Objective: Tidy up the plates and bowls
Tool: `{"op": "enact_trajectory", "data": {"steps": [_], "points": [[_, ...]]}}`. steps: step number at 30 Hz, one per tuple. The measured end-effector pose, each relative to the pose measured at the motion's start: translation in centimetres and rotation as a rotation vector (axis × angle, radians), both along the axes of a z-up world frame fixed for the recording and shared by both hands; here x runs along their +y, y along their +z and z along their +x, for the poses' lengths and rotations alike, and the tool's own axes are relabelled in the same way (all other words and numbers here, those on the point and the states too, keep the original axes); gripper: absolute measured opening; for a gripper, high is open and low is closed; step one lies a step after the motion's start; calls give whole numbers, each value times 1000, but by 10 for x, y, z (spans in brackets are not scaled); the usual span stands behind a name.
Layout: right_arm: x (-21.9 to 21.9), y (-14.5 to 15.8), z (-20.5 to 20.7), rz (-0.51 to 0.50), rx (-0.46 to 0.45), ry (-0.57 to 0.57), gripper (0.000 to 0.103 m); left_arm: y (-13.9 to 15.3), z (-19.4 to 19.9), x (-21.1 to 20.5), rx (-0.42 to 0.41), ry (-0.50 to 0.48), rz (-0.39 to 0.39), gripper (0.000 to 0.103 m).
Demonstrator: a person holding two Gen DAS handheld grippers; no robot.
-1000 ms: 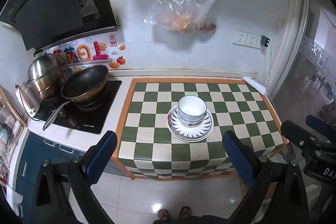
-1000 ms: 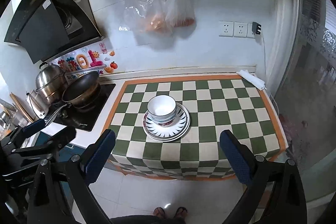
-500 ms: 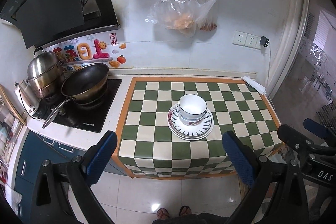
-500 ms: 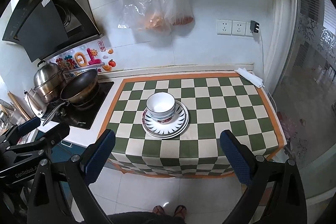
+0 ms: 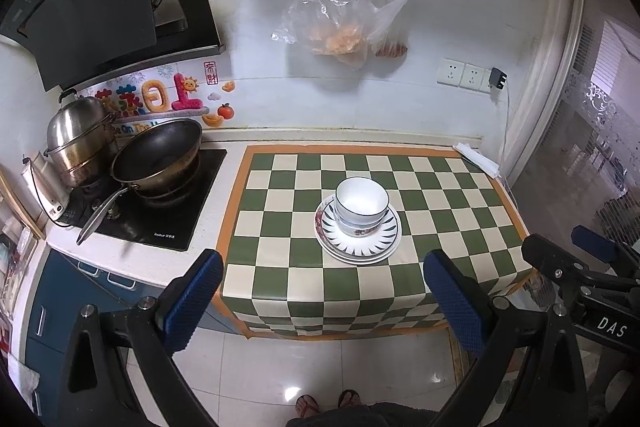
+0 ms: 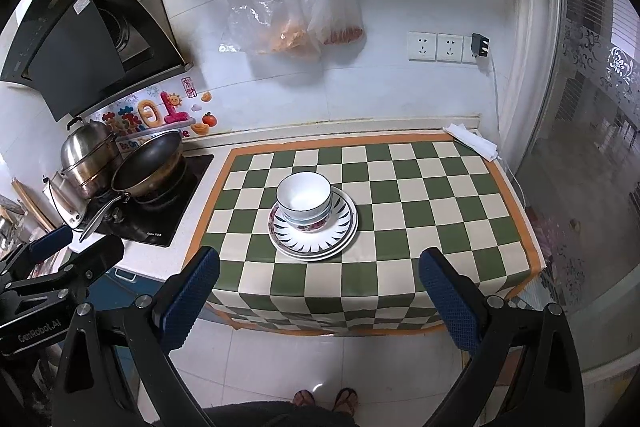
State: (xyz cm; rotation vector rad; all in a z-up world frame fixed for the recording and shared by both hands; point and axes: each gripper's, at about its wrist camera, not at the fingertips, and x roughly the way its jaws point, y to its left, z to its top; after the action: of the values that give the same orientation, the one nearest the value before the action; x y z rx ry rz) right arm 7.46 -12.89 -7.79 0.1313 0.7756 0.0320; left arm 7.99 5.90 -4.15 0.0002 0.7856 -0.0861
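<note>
Beyond both spread grippers (image 5: 322,291) (image 6: 318,289) (well clear), bowls (image 5: 361,202) sit on plates (image 5: 357,245)

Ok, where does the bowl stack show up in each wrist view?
Left wrist: bowl stack right of centre, on the plates, between the open fingers.
Right wrist: bowl stack left of centre, on the plates.
Shared landmark: wok at the left in both.
</note>
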Motion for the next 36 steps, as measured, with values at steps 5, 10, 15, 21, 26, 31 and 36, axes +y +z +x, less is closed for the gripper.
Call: {"op": "enact_trajectory", "data": {"steps": [5, 10, 15, 21, 26, 31, 36], "points": [[1, -1, 0, -1, 3, -3, 102, 3, -1, 4, -8, -3, -2, 103], [2, 0, 0, 0, 0, -5, 102, 4, 1, 6, -10, -6, -1, 103], [1, 0, 0, -1, 0, -4, 102, 4, 2, 7, -8, -6, -4, 103], [6, -1, 2, -9, 0, -10, 102, 4, 4, 10, -5, -8, -8, 103], [9, -2, 6, -12, -1, -16, 102, 3, 4, 10, 1, -6, -9, 103], [10, -1, 8, -9, 3, -19, 102, 0, 6, 12, 4, -5, -8, 103], [11, -2, 9, -15, 4, -21, 102, -5, 8, 14, 13, -10, -13, 103]]}}
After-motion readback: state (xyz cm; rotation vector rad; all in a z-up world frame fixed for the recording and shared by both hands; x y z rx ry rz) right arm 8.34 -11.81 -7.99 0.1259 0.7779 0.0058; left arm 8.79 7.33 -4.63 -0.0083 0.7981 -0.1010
